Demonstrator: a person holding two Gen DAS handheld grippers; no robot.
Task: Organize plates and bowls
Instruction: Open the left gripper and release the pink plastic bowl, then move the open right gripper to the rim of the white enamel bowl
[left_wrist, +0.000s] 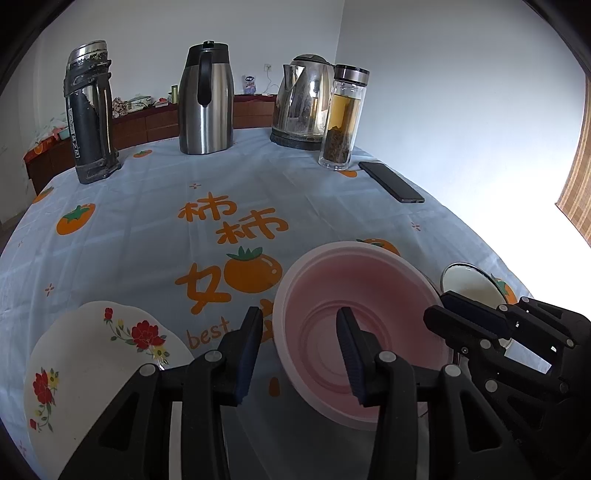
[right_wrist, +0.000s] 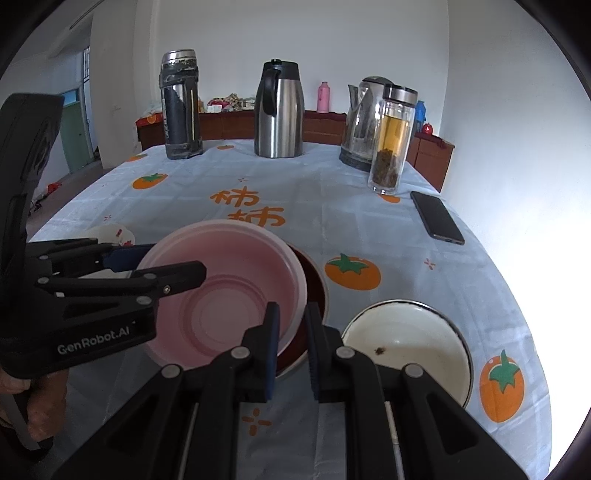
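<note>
Left gripper (left_wrist: 300, 314) half-open astride pink bowl (left_wrist: 373, 291) rim

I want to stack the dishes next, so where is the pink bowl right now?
The pink bowl sits tilted in a dark red bowl near the table's front edge, between the floral plate and the white enamel bowl.

Home dining table (left_wrist: 147, 229), kettle (left_wrist: 301, 101)

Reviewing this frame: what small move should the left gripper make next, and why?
Probably close the left gripper on the rim of the pink plastic bowl. Its jaws stand open astride that rim, while the right gripper looks pinched on the opposite edge. The bowl sits tilted inside a dark red bowl, so a second hold should steady it.
</note>
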